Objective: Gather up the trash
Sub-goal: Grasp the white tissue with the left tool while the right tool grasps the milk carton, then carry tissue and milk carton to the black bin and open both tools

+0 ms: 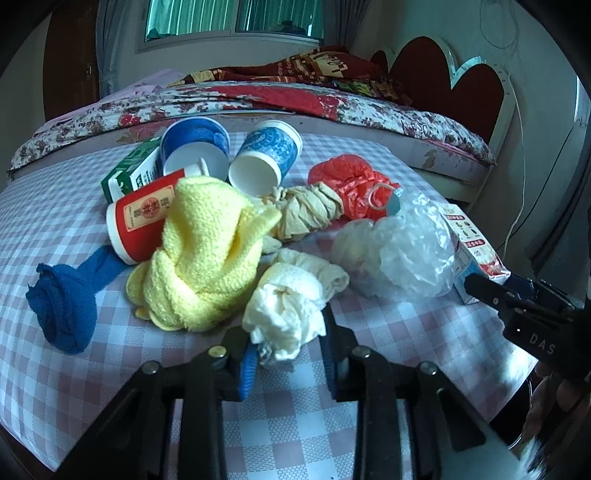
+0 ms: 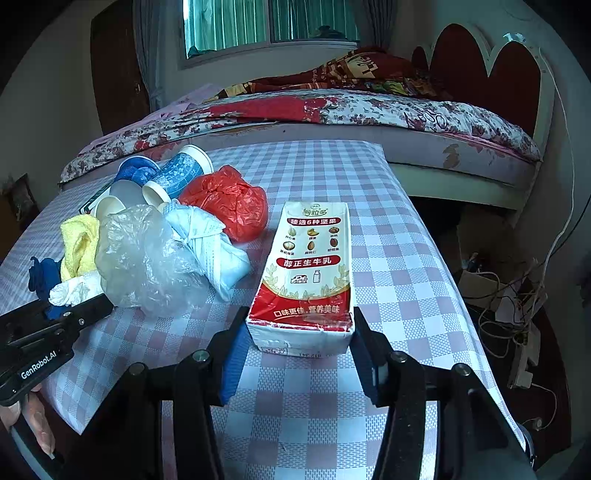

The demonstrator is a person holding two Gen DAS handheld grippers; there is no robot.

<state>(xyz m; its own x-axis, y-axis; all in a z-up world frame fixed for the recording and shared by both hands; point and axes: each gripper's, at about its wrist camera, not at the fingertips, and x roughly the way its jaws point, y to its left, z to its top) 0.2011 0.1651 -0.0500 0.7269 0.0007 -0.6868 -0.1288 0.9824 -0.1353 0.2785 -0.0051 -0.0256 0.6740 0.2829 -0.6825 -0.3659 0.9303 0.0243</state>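
The trash lies heaped on the left part of the counter (image 2: 332, 406), which wears a pink-and-white checked cloth. The left tool (image 1: 290, 347) is closed on a crumpled white tissue (image 1: 288, 306) at the near edge of the heap, its blue pads pressing the wad from both sides. The right tool (image 2: 301, 354) has its pads against the two sides of a red-and-white milk carton (image 2: 310, 273), which lies flat, apart from the heap, with its near end between the pads.

Only the left wrist view shows the heap in full: a yellow cloth (image 1: 207, 254) just beside the tissue, a red paper cup (image 1: 142, 221) on its side, a rolled blue cloth (image 1: 64, 306) at the far left, a green box (image 1: 131, 173), a dark blue cup (image 1: 195, 147) and a light blue patterned cup (image 1: 267, 157) tipped over, a twisted beige rag (image 1: 306, 214), a red plastic bag (image 1: 351, 181) and a clear plastic bag (image 1: 406, 251). In it the carton shows only as a sliver at the right edge.

Only the right wrist view shows the carton's printed face, a knotted white-and-blue bundle (image 2: 210, 243) behind the clear bag, and tangled cables (image 2: 517, 314) on the floor to the right of the counter.

Beyond the counter stands a bed (image 2: 369, 110) with a floral quilt, a dark red headboard (image 2: 487, 66) and a window (image 2: 269, 22) with green curtains.
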